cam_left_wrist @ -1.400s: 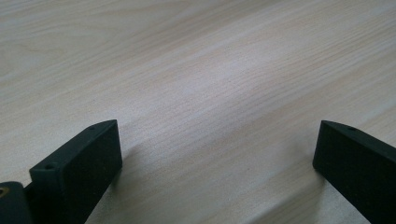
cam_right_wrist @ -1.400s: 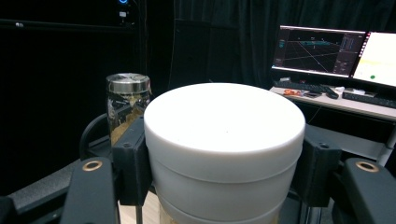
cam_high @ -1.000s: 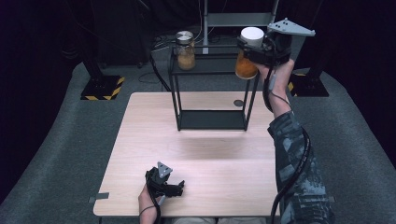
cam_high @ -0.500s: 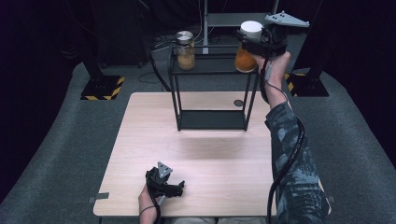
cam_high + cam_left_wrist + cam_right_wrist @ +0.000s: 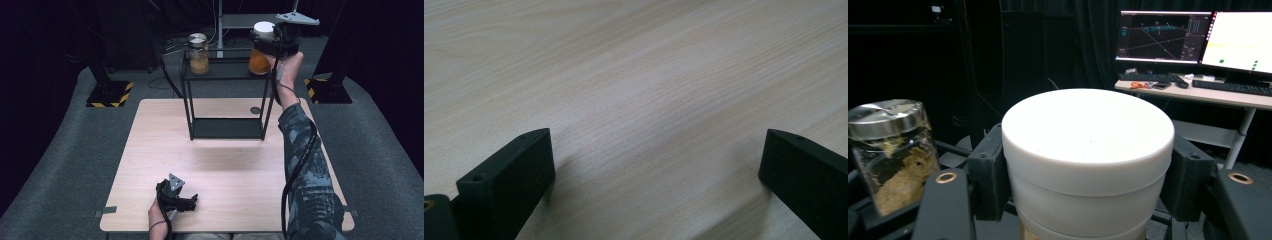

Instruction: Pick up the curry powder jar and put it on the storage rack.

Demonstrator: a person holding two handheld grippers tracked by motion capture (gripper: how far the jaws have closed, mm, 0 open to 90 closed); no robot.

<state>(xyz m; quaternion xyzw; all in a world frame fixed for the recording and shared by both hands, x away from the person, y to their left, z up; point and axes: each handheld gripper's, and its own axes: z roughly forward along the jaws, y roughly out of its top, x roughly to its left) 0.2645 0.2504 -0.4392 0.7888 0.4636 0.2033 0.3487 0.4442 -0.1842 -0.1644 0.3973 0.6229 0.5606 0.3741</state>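
Overhead, the right gripper point(image 5: 270, 47) sits at one o'clock, clamped on a white-lidded jar point(image 5: 261, 50) of orange stuff at the right end of the black rack's point(image 5: 225, 75) top shelf; whether the jar rests on the shelf or hangs just above it I cannot tell. A second jar point(image 5: 198, 54), metal-lidded, stands on the shelf at twelve o'clock, well apart from the first. The rack stands at the far edge of a pale wood table point(image 5: 225, 170), with a small dark disc point(image 5: 255, 110) just right of its leg. The left gripper point(image 5: 176, 192) rests on the table at seven o'clock. Grey carpet point(image 5: 60, 160) surrounds the table, black drapes hang behind, and yellow-black striped feet point(image 5: 107, 95) sit at ten and two o'clock. Along the left gripper, the jaws stand wide apart over bare wood grain point(image 5: 649, 90), nothing between them. Along the right gripper, both pads press the white lid point(image 5: 1088, 145) from nine and three o'clock; the metal-lidded jar point(image 5: 890, 150) of brownish crumbs is at nine o'clock. Two lit monitors point(image 5: 1193, 40) and a keyboard point(image 5: 1150, 77) sit on a desk at two o'clock; their writing is too small to read, and no label shows on either jar.
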